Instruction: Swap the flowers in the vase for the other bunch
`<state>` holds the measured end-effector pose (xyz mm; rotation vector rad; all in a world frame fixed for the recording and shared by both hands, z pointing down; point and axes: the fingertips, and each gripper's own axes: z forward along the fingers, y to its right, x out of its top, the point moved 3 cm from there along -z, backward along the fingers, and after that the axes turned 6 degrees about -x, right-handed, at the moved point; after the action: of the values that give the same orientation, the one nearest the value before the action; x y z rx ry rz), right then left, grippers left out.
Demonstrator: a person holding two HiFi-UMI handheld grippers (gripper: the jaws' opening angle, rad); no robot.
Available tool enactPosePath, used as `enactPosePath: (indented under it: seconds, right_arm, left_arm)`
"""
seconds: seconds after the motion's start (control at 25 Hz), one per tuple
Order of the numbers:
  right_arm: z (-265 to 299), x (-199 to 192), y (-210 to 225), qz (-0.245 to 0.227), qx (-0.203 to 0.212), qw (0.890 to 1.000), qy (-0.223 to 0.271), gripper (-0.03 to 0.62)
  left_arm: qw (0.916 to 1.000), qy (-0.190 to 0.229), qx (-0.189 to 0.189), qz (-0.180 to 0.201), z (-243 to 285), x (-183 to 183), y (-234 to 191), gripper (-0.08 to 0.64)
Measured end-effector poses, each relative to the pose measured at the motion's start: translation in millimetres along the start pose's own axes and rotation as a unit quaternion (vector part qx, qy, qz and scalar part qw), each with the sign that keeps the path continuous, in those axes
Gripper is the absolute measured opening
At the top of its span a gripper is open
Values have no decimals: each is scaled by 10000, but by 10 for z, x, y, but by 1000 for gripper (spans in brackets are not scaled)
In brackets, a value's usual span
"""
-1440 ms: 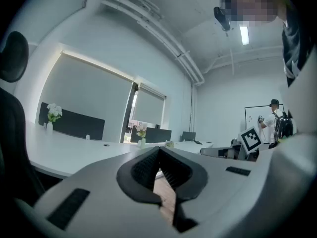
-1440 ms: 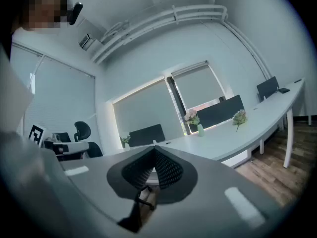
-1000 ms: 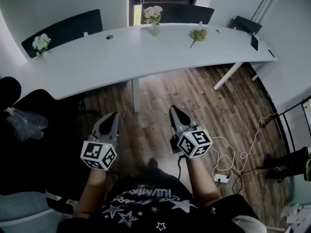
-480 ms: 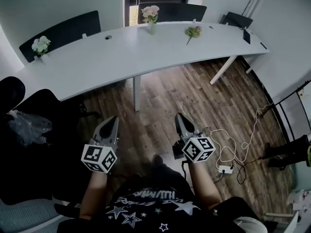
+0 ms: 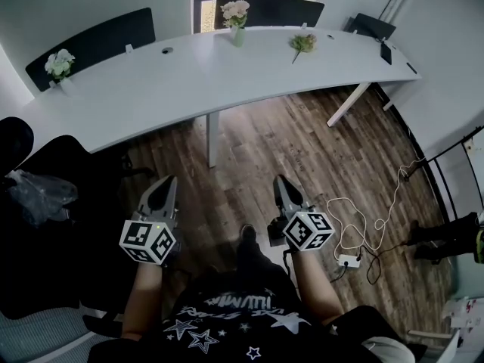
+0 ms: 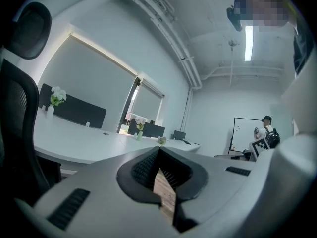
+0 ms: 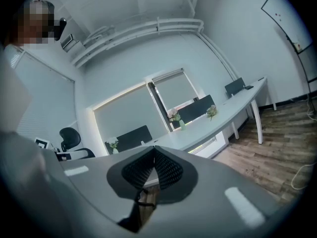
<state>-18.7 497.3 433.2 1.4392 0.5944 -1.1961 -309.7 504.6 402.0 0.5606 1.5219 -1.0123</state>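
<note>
Plastic bag (image 5: 38,195): head view only.

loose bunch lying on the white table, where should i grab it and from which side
Grip the loose bunch by its bare stems, not the blooms. It lies flat on the white table with the stems pointing toward the near edge, so come from that near side, probably with jaws closing across the stems.

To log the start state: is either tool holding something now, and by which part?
Nothing is held: the left tool and the right tool are both shut, with nothing between their jaws.
</note>
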Motion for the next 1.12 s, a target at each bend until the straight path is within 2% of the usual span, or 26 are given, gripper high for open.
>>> enactPosePath:
  seconds: [0.24,0.4,0.72,0.84,1.04,1.12]
  right_arm:
    - [462,179,182,-202,333,9992,-117,3]
    - [800,446,397,-433,516,9977,-116,3]
    - [1356,807,856,-565,741,9954,-206,3]
    - [1492,902,944,-781,887,9927,-245,3]
    - [1590,981,1059,-1394,978,9850,-277,3]
    - [1620,988,1119,-1401,997,9846,-314,3]
  left_arm:
    - [9999,-107,42,-49,509,-34,41,8]
    - [9999,-108,70,29,977,29,73,8]
    - [9995,-215,116,184,1784,54,191,8]
    - [9994,-228,199,195,1985,44,237,9]
    - [9989,-258,286,255,2238,5,367,8]
    - [9988,-299,264,281,2331,-15,428,8]
